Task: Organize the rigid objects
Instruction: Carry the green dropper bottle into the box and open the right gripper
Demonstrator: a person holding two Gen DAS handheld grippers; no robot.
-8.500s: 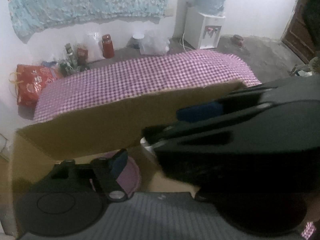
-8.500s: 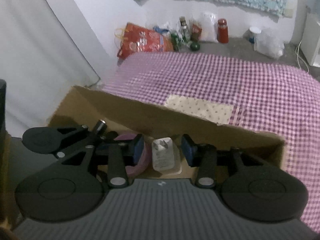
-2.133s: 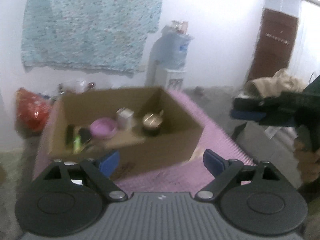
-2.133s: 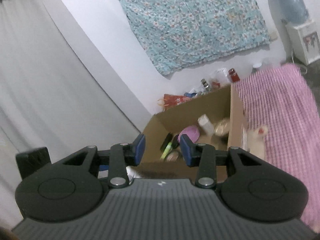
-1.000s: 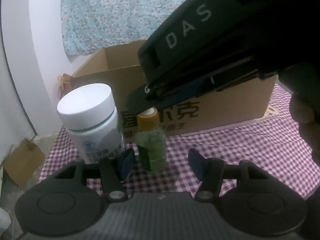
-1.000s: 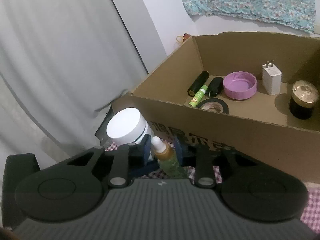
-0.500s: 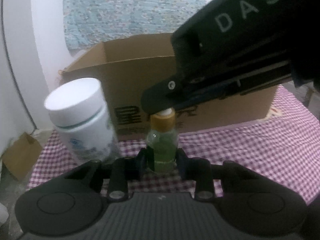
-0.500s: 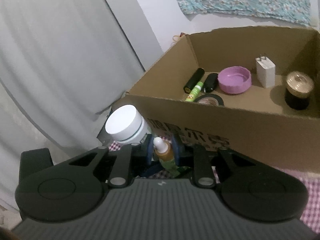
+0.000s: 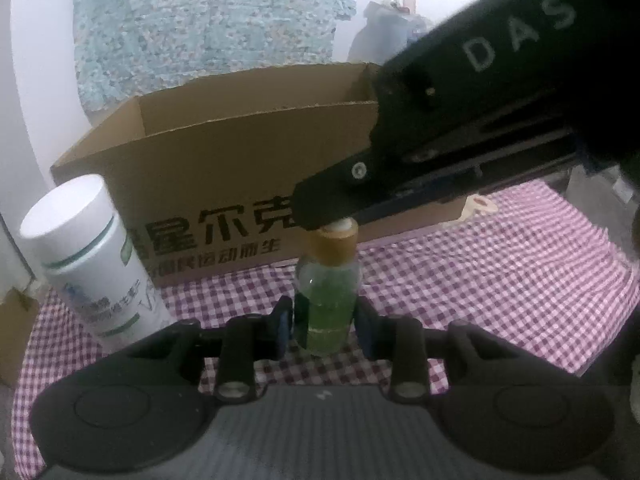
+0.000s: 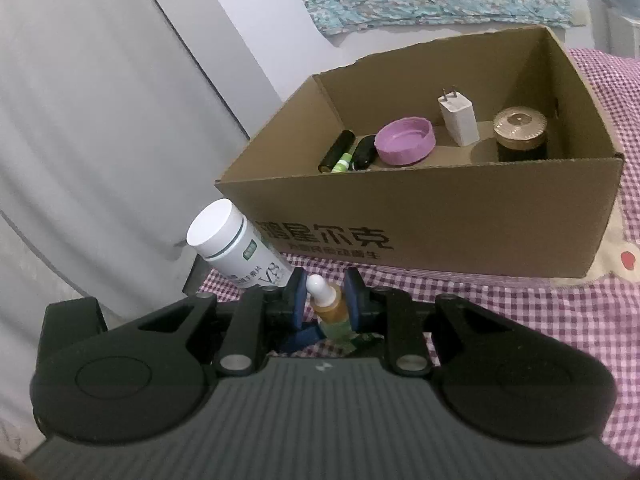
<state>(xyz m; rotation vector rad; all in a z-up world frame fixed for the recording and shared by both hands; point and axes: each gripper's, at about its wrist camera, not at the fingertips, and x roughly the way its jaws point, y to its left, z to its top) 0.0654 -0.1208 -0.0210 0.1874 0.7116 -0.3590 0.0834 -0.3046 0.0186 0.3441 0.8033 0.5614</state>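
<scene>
While both grippers clamp one small dropper bottle (image 9: 326, 304) standing on the checked cloth (image 9: 500, 272), left gripper (image 9: 322, 326) grasping its body, right gripper (image 10: 325, 300) grasping its cap, white jar (image 9: 90, 256) beside the bottle, cardboard box (image 10: 440, 216) behind the bottle

The small clear glass dropper bottle (image 9: 326, 304) holds green liquid under an amber-yellow collar and a white tip. Left of it, the white plastic jar (image 9: 90, 256) carries a teal-green band and green label marks. The brown cardboard box (image 10: 440, 208) behind has black printed characters. Inside it lie a lilac round plastic lid (image 10: 405, 141), a white plug charger (image 10: 459, 119), a dark jar with a gold ribbed cap (image 10: 519, 131), two black tubes (image 10: 352, 151) and a bright green tube (image 10: 342, 161). The cloth (image 9: 500, 272) is purple-and-white check. A pale blue speckled fabric (image 9: 208, 20) hangs on the far white wall. Both black grippers have blue finger pads (image 10: 297, 296).
</scene>
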